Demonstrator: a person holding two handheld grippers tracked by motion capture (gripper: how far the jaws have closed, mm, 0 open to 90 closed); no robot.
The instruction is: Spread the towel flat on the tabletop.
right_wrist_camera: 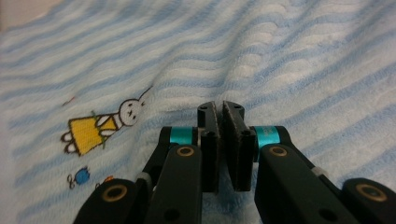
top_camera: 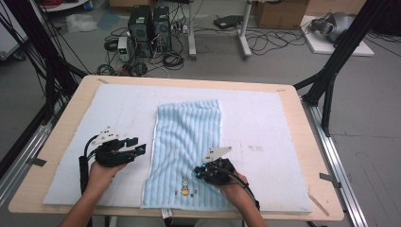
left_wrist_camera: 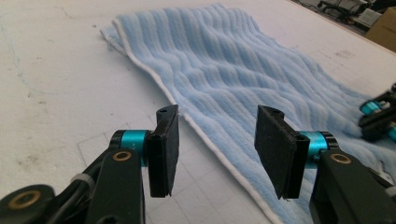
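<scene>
The left tool [top_camera: 138, 144] hovered with its jaws parted about halfway and nothing between them, just beside the left long edge of the blue striped towel [top_camera: 187, 151]. The right tool [top_camera: 200, 172] sat over the towel's near right part with its jaws pressed together; whether any cloth was pinched between them could not be told. The towel lay flat and lengthwise down the middle of a white foam pad [top_camera: 265, 127], which covered most of the pale wooden desk [top_camera: 71, 113]. Beyond the desk's far edge the grey floor carried two black computer towers [top_camera: 149, 26], loose cables, cardboard boxes [top_camera: 279, 13] and the white legs of another table. The left gripper view showed the towel's white hem [left_wrist_camera: 187, 114] running between the black pads [left_wrist_camera: 164, 151], and the right tool's teal-ringed tip [left_wrist_camera: 378, 114] on the towel farther off. The right gripper view showed a small rabbit in a yellow dress [right_wrist_camera: 100, 126] stitched into the towel just beside the closed pads [right_wrist_camera: 236, 149].
</scene>
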